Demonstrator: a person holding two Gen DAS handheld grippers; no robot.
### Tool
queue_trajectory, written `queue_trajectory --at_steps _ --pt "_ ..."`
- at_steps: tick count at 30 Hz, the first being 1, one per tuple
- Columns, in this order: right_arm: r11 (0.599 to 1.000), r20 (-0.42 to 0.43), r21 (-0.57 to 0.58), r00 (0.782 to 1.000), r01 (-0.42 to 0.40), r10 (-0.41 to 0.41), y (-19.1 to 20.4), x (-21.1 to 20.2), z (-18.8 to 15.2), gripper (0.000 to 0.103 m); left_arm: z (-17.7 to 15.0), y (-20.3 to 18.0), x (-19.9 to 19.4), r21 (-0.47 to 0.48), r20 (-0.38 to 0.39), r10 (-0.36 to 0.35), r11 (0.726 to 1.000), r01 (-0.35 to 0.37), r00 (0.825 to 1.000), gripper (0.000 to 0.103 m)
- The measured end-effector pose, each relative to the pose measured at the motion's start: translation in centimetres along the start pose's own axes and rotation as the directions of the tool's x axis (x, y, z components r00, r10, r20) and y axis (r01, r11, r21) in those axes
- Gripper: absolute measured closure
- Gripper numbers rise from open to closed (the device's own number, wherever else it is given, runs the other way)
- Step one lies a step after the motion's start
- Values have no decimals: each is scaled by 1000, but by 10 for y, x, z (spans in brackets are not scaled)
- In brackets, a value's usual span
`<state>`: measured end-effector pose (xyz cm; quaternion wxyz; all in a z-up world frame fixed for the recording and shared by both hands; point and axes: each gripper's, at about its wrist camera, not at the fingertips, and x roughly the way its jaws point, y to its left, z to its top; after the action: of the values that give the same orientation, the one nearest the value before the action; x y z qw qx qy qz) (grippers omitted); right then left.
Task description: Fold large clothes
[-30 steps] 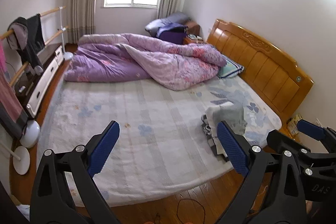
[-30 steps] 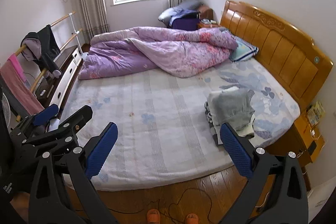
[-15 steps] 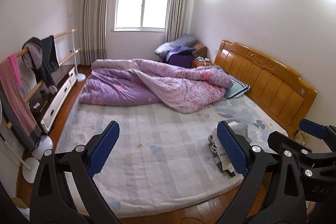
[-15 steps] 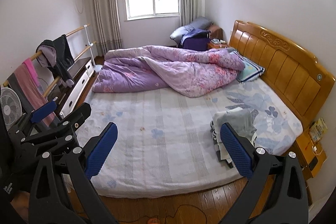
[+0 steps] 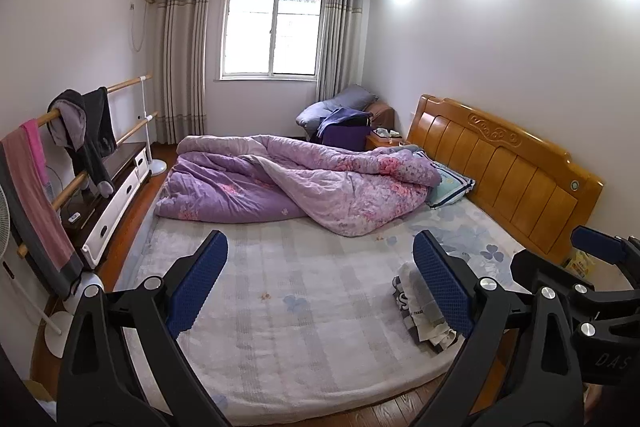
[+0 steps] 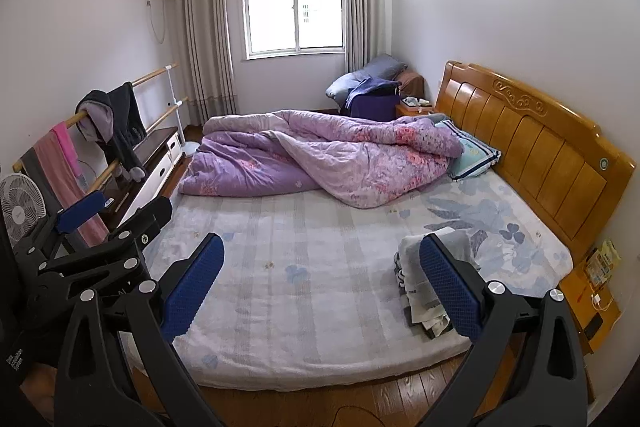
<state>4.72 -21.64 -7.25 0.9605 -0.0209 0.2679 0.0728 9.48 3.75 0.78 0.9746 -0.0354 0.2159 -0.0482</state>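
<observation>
while both views have tilted up since a second ago, showing more ceiling and less floor, the left tongs (image 5: pixel 320 277) and right tongs (image 6: pixel 324 281) stay spread wide and empty above the bed (image 6: pixel 312 267). the folded clothes pile (image 6: pixel 424 291) sits near the bed's front right edge, untouched.

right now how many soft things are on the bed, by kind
rumpled purple floral quilt: 1
pale blue striped pillow: 1
pile of grey and white clothes: 1 (pieces inside cannot be told apart)
total: 3
</observation>
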Motion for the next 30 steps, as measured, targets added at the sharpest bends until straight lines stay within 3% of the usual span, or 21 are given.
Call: queue_trajectory --at_steps 9,30 --pt "1000 27 5 1000 -1 1 -3 -6 4 8 8 -9 -1 16 30 9 1000 -9 999 9" --pt "1000 15 10 1000 8 -8 -6 0 8 8 11 -6 14 18 14 3 1000 -3 1000 9"
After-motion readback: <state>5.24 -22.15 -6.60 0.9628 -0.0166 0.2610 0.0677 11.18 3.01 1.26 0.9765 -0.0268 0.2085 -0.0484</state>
